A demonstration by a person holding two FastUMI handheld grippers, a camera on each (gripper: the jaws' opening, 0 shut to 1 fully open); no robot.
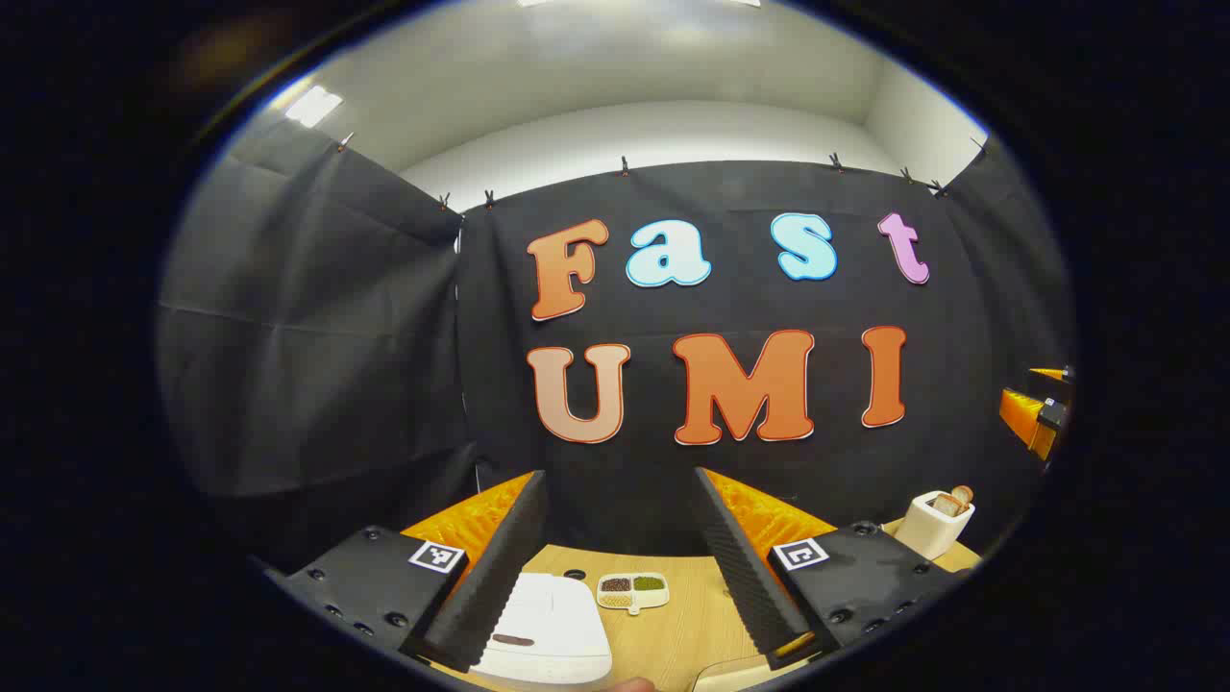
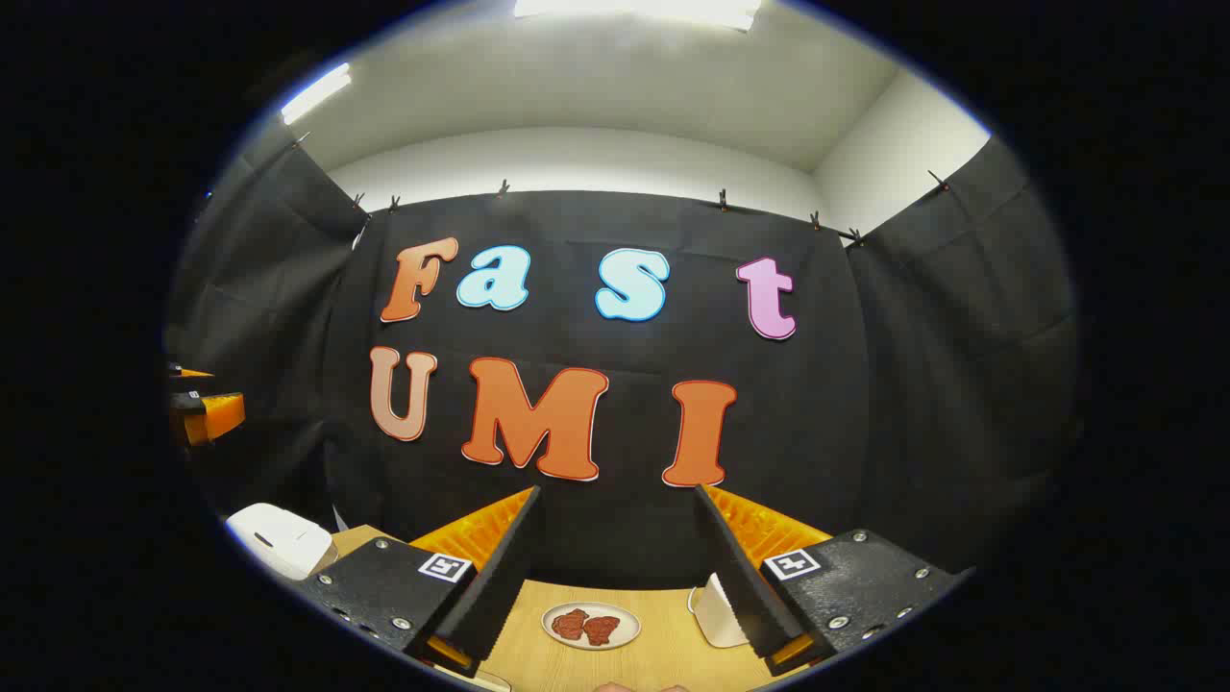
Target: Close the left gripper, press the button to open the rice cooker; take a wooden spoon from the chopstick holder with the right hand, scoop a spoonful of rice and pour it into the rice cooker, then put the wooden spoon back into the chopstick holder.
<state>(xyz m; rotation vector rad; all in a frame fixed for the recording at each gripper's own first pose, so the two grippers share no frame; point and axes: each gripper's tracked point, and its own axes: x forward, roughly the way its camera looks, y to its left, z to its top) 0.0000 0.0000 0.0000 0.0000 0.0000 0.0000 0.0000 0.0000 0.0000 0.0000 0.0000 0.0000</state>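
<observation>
both grippers spread above the bench

your rice cooker [image 1: 543, 630], lid down, lies between the left gripper [image 1: 620, 567]'s spread fingers, beside a divided grain dish [image 1: 633, 590]; the chopstick holder [image 1: 934, 522] stands far right. your right gripper [image 2: 615, 577], also spread, frames a plate [image 2: 591, 625].

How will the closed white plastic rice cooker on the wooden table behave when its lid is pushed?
The white plastic rice cooker looks broad and low, so it should hardly tip. On the smooth wooden table it may slide a little. Its glossy lid could be slippery under the open left gripper.
</observation>
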